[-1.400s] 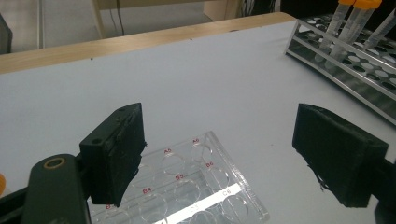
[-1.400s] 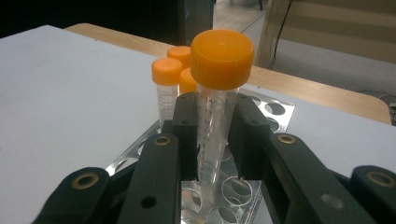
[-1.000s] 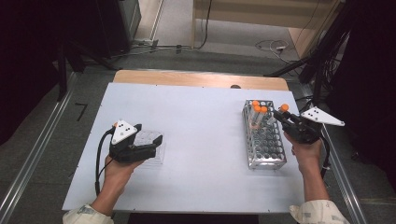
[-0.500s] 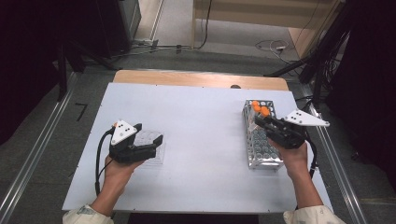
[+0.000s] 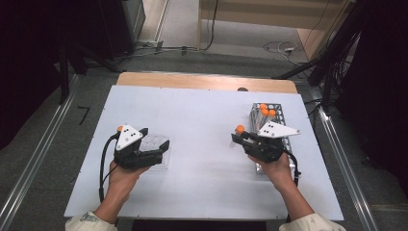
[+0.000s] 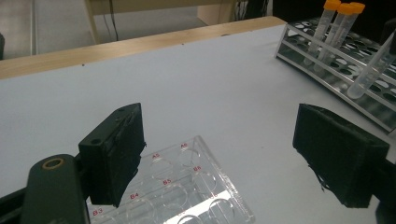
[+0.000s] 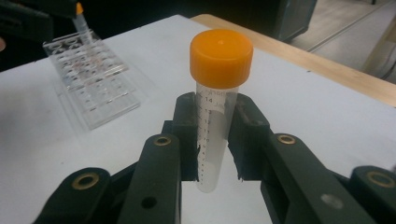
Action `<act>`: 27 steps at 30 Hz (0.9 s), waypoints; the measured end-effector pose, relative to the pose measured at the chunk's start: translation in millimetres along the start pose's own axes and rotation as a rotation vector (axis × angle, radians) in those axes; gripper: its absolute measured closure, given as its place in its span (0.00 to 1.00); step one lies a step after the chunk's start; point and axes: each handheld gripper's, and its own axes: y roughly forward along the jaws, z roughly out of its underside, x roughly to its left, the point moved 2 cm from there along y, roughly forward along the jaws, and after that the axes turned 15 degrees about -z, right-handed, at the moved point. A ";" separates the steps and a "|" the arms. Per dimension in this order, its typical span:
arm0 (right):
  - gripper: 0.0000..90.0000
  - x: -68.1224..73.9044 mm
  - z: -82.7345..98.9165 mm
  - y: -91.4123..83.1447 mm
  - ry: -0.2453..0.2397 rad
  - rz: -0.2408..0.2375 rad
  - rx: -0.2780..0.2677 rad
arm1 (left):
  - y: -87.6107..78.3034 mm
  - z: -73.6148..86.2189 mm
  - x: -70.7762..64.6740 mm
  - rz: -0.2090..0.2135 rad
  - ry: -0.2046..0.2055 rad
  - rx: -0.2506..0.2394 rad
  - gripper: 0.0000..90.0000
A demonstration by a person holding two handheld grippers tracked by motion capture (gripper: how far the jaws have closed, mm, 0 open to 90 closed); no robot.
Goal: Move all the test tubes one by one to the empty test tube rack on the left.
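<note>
On the white table [image 5: 202, 125]: a clear well plate [image 5: 156, 147] near the left side, a metal tube rack [image 5: 269, 120] near the right, well apart from each other. Nothing between them but bare table top. Behind the table, a wooden strip [image 5: 207, 82] and a grey floor with cables.

Inside the rack, three tubes with orange caps [image 6: 338, 21] standing up at the far end, other holes empty. Wells on the plate marked with red letters, looking empty.

Left gripper [image 5: 161, 150] just over the well plate, jaws wide apart, holding nothing.

Right gripper [image 7: 215, 140] just left of the rack, above the table, jaws closed tight on a clear tube with an orange cap [image 7: 217, 107], tube upright.
</note>
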 end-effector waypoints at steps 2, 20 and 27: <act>0.80 4.6 0.8 6.9 -0.007 -0.015 0.014 | 0.2 0.3 -1.6 0.004 0.004 0.000 0.19; 0.80 36.2 10.1 49.3 -0.041 -0.124 0.096 | 2.0 4.3 -38.4 0.107 0.062 0.007 0.15; 0.80 46.2 12.7 62.1 -0.049 -0.162 0.117 | 1.0 4.8 -49.4 0.141 0.073 0.002 0.16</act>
